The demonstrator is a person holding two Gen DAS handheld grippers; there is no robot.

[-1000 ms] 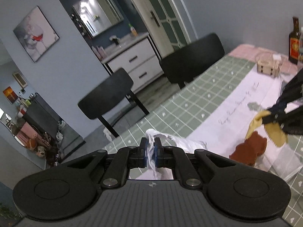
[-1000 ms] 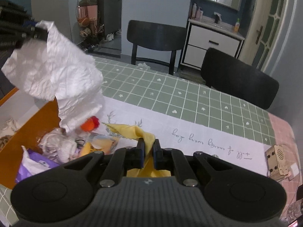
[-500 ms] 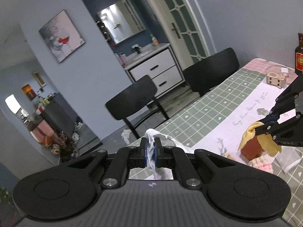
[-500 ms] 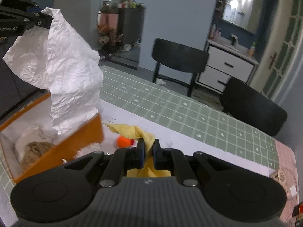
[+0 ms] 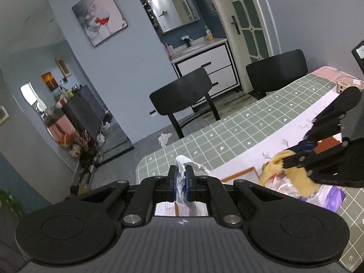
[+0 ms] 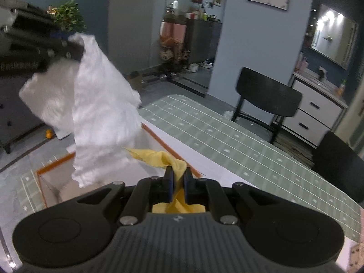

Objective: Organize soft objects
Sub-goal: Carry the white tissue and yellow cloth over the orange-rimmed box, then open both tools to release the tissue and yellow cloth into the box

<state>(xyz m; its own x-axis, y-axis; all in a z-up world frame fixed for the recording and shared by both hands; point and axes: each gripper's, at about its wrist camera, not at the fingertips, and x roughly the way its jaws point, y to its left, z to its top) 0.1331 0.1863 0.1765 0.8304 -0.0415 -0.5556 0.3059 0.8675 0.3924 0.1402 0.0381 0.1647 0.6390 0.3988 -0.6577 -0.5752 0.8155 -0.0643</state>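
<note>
My left gripper (image 5: 181, 175) is shut on a crumpled white tissue (image 5: 184, 166). The right wrist view shows that tissue (image 6: 95, 118) hanging large in the air at the left, from the left gripper (image 6: 66, 43), above an orange-rimmed box (image 6: 56, 166). My right gripper (image 6: 178, 175) is shut on a yellow cloth (image 6: 157, 158). From the left wrist camera, the right gripper (image 5: 295, 150) reaches in from the right with the yellow cloth (image 5: 293, 175) dangling near the box's orange rim (image 5: 238, 175). Several soft things (image 5: 327, 195) lie under the cloth.
The table (image 6: 227, 141) has a green checked cover and a white runner (image 5: 273, 141). Two black chairs (image 5: 188, 97) (image 5: 277, 72) stand at its far side. A wooden item (image 5: 343, 86) sits far right. A crumpled tissue (image 5: 165, 137) lies on the floor.
Both grippers have swung left along the table toward the orange-rimmed box, each still gripping its item. The box now lies below both, and the brown plush and bottle have left the view.
</note>
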